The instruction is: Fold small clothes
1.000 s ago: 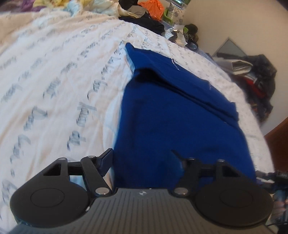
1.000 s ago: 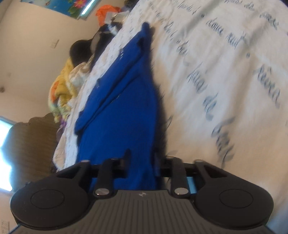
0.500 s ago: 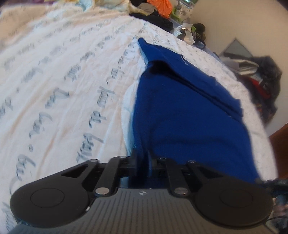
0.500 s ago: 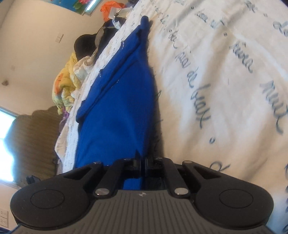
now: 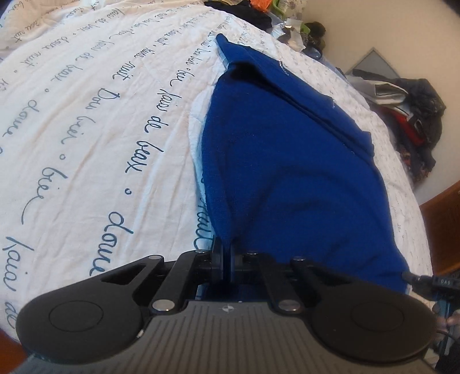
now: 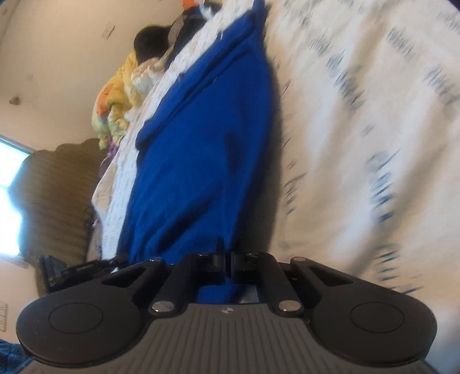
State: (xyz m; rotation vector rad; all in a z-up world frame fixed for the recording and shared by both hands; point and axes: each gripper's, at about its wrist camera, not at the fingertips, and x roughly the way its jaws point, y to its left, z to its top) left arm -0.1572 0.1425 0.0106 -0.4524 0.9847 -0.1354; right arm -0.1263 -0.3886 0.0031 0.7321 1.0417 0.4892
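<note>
A royal blue garment [image 5: 290,161] lies on a white bedspread with blue script [image 5: 86,129], with one side folded over along its far edge. My left gripper [image 5: 226,250] is shut on the garment's near left corner, and the cloth rises into the jaws. In the right wrist view the same blue garment [image 6: 207,138] stretches away from me. My right gripper [image 6: 228,256] is shut on its near right corner and lifts that edge off the bedspread [image 6: 373,115].
Piles of clothes lie at the far end of the bed [image 5: 258,11] and against the wall [image 5: 414,115]. A yellow bundle [image 6: 115,95] and a dark headboard [image 6: 57,195] are at the left. A wooden bed frame [image 5: 442,227] edges the right.
Both grippers went from open to shut on the garment's near corners. They now lift the near edge, and the right view blurs with motion.
</note>
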